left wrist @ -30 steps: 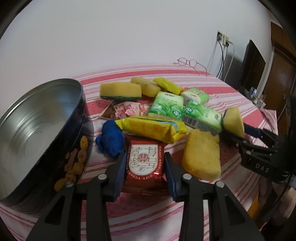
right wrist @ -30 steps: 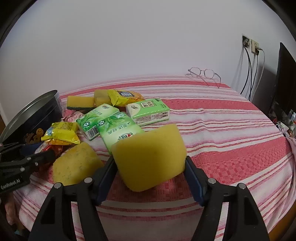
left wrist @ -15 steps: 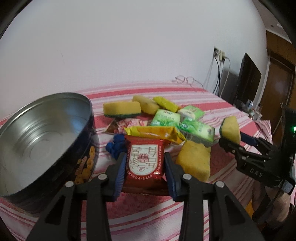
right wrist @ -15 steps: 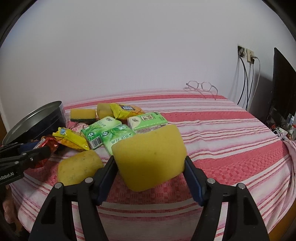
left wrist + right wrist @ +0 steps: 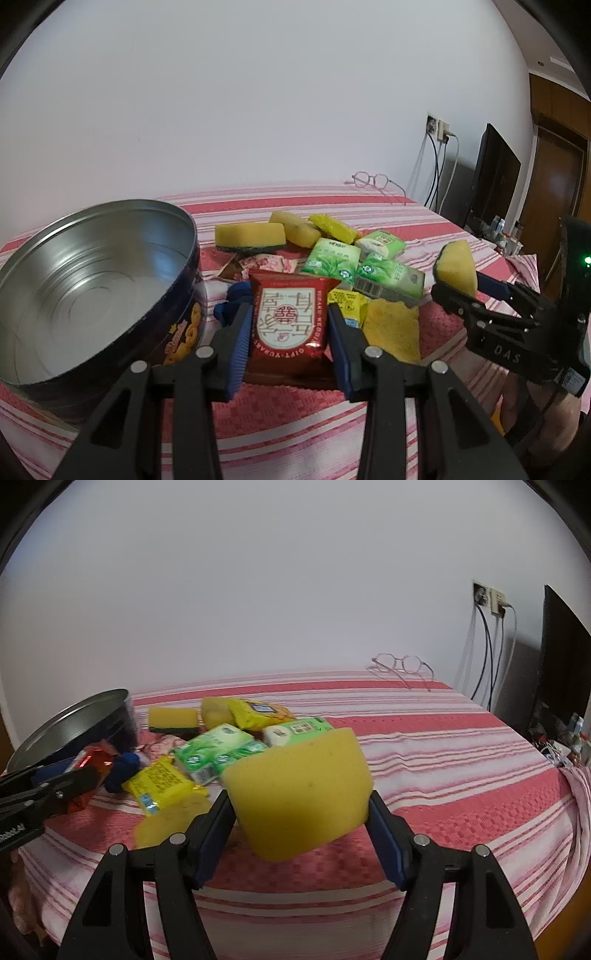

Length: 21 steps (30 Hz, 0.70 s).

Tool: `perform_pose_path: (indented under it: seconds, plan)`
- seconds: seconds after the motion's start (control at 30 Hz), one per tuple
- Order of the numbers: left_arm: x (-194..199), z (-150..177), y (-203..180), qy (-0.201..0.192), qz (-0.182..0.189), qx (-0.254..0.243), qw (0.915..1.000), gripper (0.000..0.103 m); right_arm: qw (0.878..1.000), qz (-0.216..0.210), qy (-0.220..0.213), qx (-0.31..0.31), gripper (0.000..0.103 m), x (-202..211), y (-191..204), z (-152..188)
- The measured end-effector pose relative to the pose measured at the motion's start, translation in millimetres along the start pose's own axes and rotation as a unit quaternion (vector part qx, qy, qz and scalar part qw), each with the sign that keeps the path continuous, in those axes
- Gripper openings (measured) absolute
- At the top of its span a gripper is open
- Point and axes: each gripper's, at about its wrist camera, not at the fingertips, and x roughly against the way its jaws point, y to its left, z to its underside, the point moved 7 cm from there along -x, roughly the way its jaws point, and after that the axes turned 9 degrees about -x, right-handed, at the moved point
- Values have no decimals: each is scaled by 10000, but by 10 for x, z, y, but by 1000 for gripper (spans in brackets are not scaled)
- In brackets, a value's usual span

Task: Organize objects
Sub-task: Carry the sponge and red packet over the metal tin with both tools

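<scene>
My left gripper [image 5: 290, 332] is shut on a red snack packet [image 5: 290, 325] and holds it above the striped cloth, beside the open round tin [image 5: 92, 280]. My right gripper [image 5: 301, 812] is shut on a yellow sponge [image 5: 299, 794] and holds it raised over the cloth; the sponge also shows in the left wrist view [image 5: 456, 266]. The left gripper with the red packet [image 5: 88, 764] shows at the left of the right wrist view.
On the cloth lie green tissue packs [image 5: 332, 258], yellow sponges [image 5: 251, 238], a flat yellow sponge [image 5: 393, 330], yellow snack packets [image 5: 162, 781] and a blue cloth ball [image 5: 122, 771]. Glasses [image 5: 402, 664] lie at the back. The table edge [image 5: 295, 901] is close in front.
My left gripper has lifted the red packet off the pile, freeing it from under the yellow packet. My right gripper has risen slightly with the sponge.
</scene>
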Motion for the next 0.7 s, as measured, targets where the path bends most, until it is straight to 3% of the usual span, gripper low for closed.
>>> perform_pose_path:
  seconds: [0.5,0.7]
  plan:
    - [66,38,37,-45,116,212,9997,39,9996,-170,-23,224,72,144,304,-10]
    - [251,-41,125,-263,100,265,9993,39,9989,-320,-59,323,72,199,498,-66]
